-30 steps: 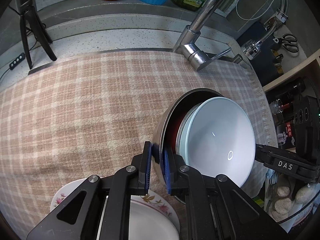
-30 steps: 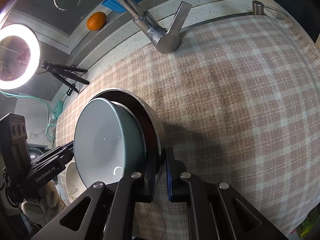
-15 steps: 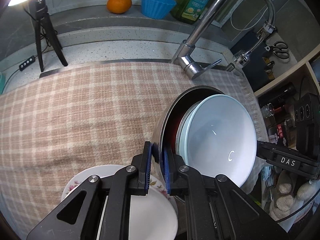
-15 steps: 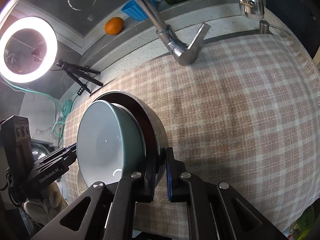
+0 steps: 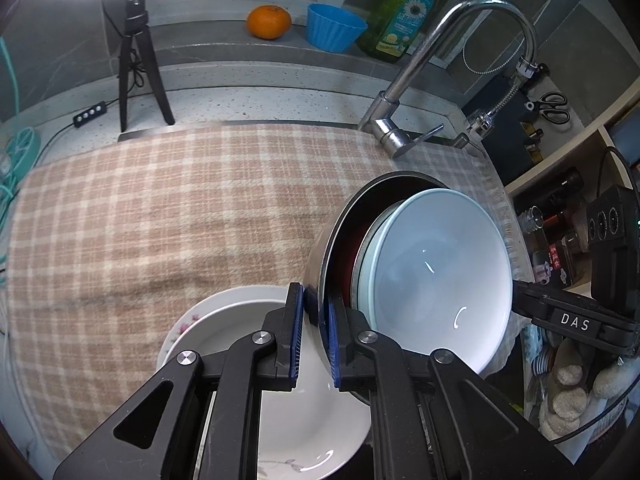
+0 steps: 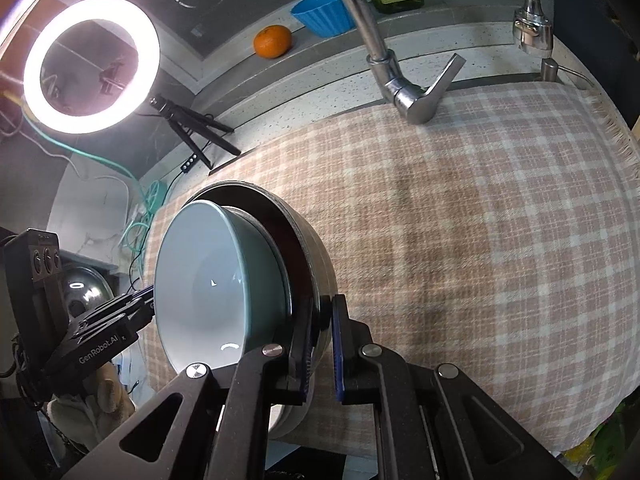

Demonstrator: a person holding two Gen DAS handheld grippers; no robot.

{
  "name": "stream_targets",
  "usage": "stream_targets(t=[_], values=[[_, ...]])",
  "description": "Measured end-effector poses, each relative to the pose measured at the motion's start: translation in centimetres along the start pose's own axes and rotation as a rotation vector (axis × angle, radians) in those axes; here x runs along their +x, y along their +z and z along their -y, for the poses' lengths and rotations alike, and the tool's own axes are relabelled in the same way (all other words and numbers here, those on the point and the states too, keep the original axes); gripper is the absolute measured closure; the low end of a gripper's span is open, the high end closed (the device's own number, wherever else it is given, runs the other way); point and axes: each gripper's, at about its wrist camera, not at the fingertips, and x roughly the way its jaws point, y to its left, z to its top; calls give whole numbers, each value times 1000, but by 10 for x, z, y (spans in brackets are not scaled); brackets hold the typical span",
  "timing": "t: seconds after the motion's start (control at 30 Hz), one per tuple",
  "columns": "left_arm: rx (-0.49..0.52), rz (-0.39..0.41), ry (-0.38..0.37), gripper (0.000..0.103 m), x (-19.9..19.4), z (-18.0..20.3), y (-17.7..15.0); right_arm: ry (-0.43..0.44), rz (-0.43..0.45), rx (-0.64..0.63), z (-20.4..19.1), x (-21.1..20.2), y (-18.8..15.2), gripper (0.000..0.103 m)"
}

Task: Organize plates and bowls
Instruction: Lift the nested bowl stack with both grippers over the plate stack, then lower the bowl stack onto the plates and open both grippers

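**2 grippers pinch opposite rims of a steel bowl stack above the checked cloth**

Left wrist view: the left gripper sits at 6 o'clock, its blue pads pressed onto the near rim of a steel bowl that is tilted up on edge toward 3 o'clock; a pale blue bowl nests inside it, with a dark red band showing between the 2; the right gripper reaches in from 3 o'clock, and its tips are hidden behind the pale bowl's rim; a white floral plate lies under the left gripper at 6 o'clock on the checked cloth; at 12 o'clock an orange, a blue cup and a green soap bottle line the ledge; the faucet arches at 1 o'clock.

Right wrist view: the right gripper at 6 o'clock clamps the steel bowl's rim between its 2 fingers; the pale blue bowl faces 9 o'clock inside it; the left gripper enters from 8 o'clock, touching the stack's far edge; a ring light glows at 10 o'clock.
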Motion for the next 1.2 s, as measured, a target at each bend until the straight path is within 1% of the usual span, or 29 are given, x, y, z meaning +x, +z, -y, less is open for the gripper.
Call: stream_targets(t=[0.3,0.73,1.2], values=[[-30,-3,-1,93,-12,-19,-23,1,-20,-11,-19,4,-22,95],[-68,-27,15,93,-23,-49,-51,16,-88,-12,-42,29,-56,95],[-111,-59,25,93,-27,-71,-72,30,-147,-11,-58,52,-75,95]])
